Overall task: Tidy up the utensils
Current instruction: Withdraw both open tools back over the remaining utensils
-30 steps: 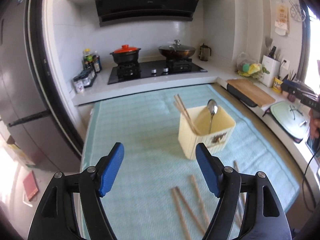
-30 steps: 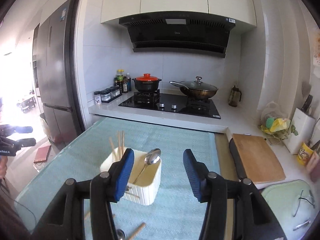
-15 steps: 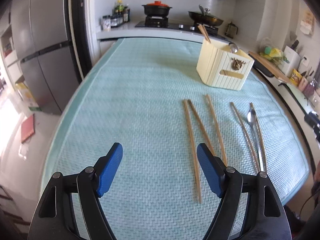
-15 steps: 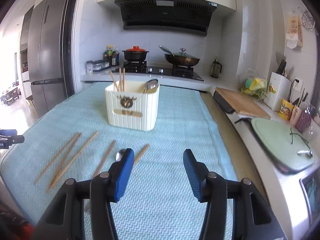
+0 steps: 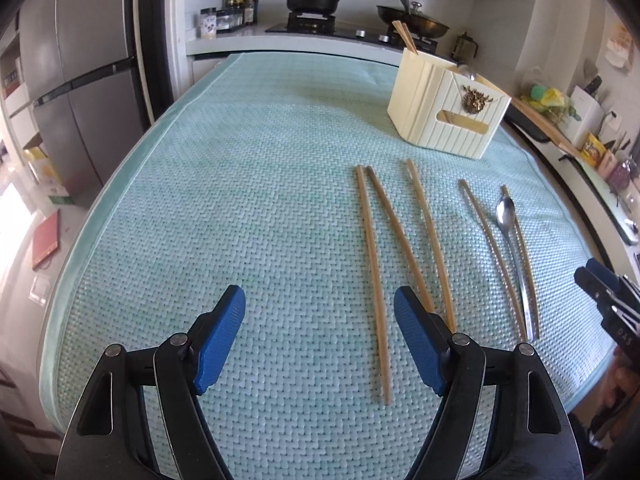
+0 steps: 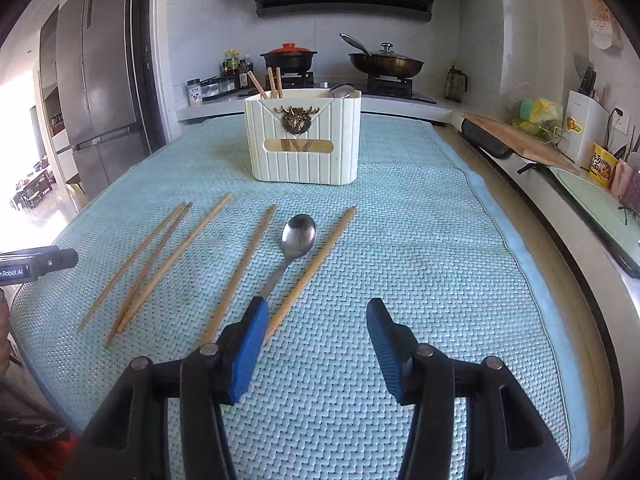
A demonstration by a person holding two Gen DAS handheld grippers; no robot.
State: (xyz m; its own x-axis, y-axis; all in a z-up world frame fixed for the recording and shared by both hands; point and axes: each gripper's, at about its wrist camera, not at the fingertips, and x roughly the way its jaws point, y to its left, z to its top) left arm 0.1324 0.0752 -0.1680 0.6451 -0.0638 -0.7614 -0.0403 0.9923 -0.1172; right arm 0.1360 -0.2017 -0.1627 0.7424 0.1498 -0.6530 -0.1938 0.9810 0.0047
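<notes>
The left hand-held gripper point(image 5: 319, 340) hangs released over the near part of the counter point(image 5: 240, 200), its blue pads apart with only the teal mat between them. The right hand-held gripper point(image 6: 314, 344) is likewise released and empty, near the counter's front edge. Five chopsticks point(image 6: 240, 272) and a spoon point(image 6: 298, 236) lie loose on the mat, running from the near edge toward the far one; the spoon sits between the two rightmost chopsticks. The holder point(image 6: 303, 140), cream with a gold emblem, stands upright toward the far edge, well apart from the loose pieces, with chopsticks and a spoon already inside it.
</notes>
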